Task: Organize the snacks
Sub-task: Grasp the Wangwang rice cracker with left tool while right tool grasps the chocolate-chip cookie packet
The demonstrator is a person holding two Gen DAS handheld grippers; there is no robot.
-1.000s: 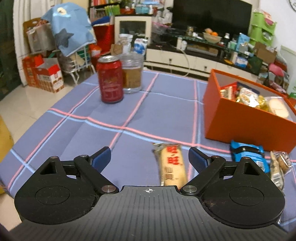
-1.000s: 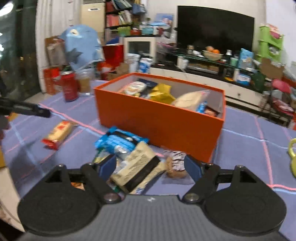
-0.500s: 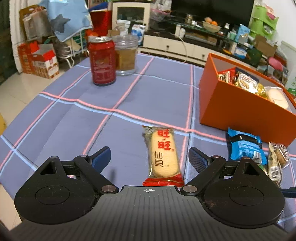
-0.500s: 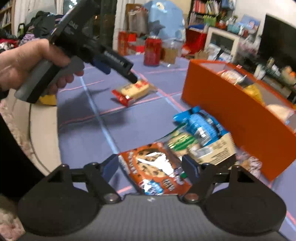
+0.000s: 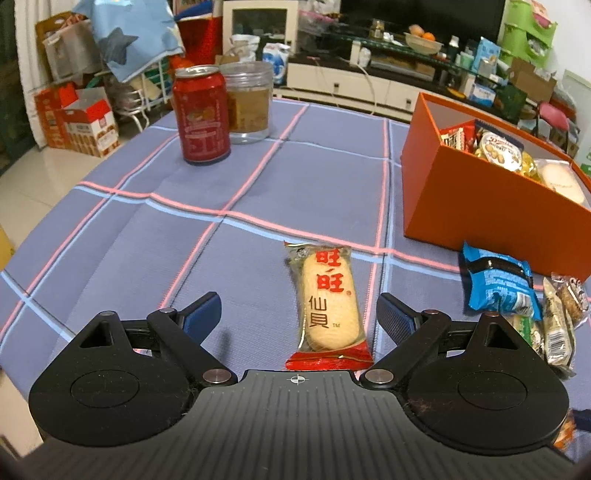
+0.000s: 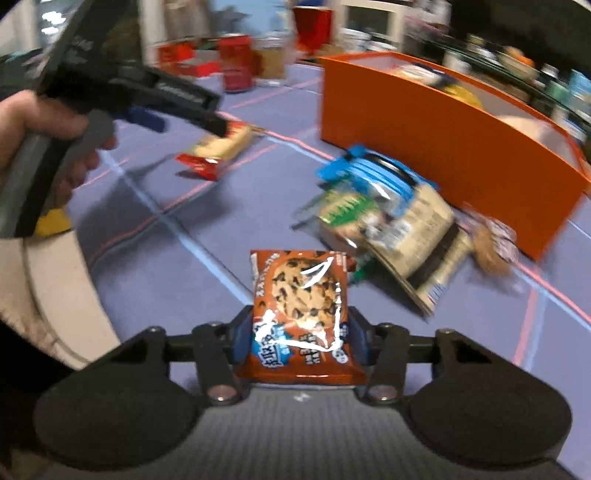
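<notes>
Brown foil of the cookie packet (image 6: 300, 314) sits pinched between my right claw (image 6: 299, 338) pads, jaws just closed on it for the orange box (image 6: 443, 147) ahead-right, while my left claw (image 5: 299, 314) gapes around the rice cracker (image 5: 328, 301), lined up to grab

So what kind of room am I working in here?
Most likely a home living room: a dark TV on a low white media cabinet, cardboard boxes on the floor, and a cloth-covered table.
</notes>
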